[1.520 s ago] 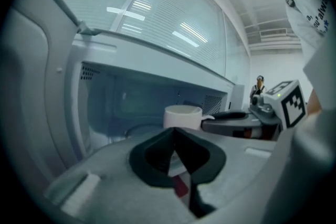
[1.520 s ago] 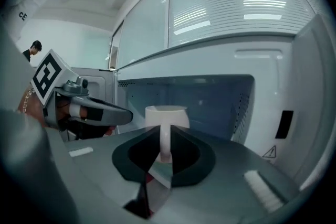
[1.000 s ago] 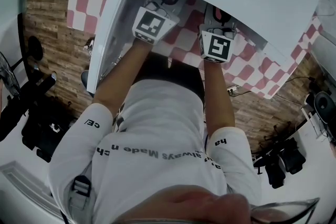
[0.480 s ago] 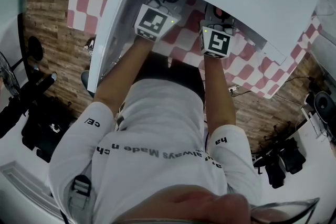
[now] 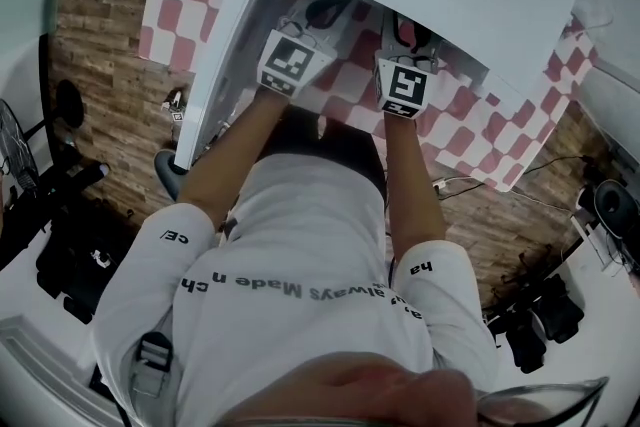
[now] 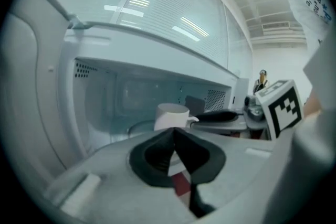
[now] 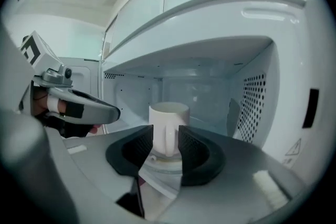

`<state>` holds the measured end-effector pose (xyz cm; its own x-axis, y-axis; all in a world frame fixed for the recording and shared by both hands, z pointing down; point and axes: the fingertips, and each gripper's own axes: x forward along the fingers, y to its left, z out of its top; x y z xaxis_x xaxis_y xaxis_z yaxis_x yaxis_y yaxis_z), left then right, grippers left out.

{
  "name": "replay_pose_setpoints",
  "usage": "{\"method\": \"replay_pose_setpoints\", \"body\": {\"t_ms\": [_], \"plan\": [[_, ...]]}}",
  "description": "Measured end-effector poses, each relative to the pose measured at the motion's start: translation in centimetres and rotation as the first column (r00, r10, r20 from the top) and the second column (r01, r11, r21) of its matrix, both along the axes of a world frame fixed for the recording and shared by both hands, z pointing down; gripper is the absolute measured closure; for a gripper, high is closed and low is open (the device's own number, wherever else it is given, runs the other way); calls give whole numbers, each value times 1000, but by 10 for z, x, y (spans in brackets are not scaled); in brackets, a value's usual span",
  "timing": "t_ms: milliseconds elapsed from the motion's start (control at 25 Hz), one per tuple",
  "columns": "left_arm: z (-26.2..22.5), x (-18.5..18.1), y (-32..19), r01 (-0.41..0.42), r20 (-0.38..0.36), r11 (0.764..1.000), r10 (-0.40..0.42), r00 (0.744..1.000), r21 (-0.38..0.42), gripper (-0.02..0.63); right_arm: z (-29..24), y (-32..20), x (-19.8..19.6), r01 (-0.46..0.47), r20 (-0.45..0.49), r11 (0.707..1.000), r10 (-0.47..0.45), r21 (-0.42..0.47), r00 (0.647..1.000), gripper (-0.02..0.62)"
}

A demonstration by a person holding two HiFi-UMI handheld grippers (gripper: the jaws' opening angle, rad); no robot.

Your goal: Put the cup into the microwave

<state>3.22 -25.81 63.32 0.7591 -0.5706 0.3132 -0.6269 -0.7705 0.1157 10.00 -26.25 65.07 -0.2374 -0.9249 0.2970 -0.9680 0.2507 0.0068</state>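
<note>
The white box-shaped microwave [image 7: 226, 18] is open, and the white ceramic cup [image 7: 168, 113] sits upright on its glass turntable [image 7: 164, 167]. My right gripper [image 7: 165, 139] has its fingers opening either side of the handle. I'd draw it straight back, clipping nothing. My left gripper [image 6: 174, 136] is closed and empty.

a red-and-white checked cloth [image 5: 170, 15] lies spread over a wood-plank floor [image 5: 100, 65]; black equipment [image 5: 70, 255] stands on it.
</note>
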Motion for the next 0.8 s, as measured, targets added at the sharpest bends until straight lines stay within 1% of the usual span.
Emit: {"method": "replay_pose_setpoints", "body": {"t_ms": [160,320,440,600,800], "plan": [[-15,-4,21,-3,-11,1000,2,1000,-24,603,-17,22,-1,-10,30,999,11,-33,999,445],[-39,-11,43,7,-38,999,-9,999,-41,603,-46,53,-6,14,46,999,-11,-46,999,458],[-66,-15,57,2,-60,999,-4,998,-33,603,-79,73,-4,33,62,999,-31,-33,998,476],[-105,-17,78,-25,-76,1000,24,997,-15,603,-129,95,-2,71,76,997,-71,-3,995,498],[-162,-13,92,-36,-121,999,38,992,15,603,-190,116,6,99,85,994,-102,41,991,508]]}}
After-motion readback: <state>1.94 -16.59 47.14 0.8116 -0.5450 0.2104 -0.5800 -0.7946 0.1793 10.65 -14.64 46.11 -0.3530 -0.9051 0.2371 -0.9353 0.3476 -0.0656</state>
